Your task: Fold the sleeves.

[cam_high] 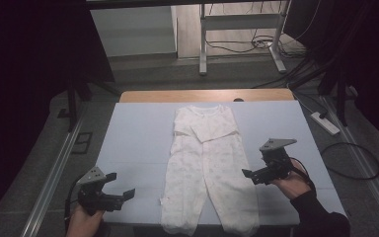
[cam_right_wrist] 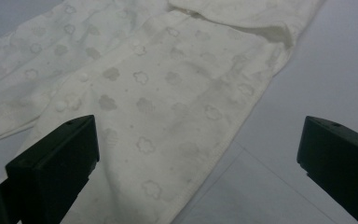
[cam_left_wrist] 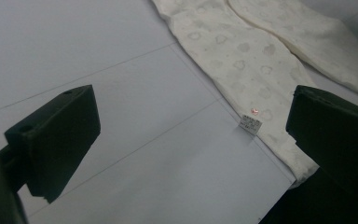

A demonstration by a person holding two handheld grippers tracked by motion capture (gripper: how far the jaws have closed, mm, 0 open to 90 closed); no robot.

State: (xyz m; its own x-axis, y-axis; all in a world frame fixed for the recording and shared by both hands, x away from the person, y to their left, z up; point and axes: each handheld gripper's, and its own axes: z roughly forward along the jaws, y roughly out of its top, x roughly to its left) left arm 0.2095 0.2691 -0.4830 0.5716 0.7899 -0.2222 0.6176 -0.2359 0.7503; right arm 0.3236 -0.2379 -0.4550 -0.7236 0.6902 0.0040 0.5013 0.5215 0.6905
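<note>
A cream baby sleepsuit [cam_high: 205, 163] with a faint cloud print lies flat along the middle of the pale blue table top [cam_high: 133, 143], sleeves folded across the chest, legs toward the near edge. My left gripper [cam_high: 119, 186] is open at the near left, apart from the garment; its view takes in the sleepsuit's leg [cam_left_wrist: 242, 51] and a small sewn-in label [cam_left_wrist: 250, 124]. To the right of the leg, my right gripper [cam_high: 249, 174] is open and its jaws frame the leg's hem [cam_right_wrist: 168, 121] from just above.
A wooden table edge [cam_high: 207, 95] shows behind the blue top. A metal desk frame [cam_high: 239, 34], cables and a power strip [cam_high: 325, 123] lie on the floor beyond and to the right. Dark curtains flank both sides.
</note>
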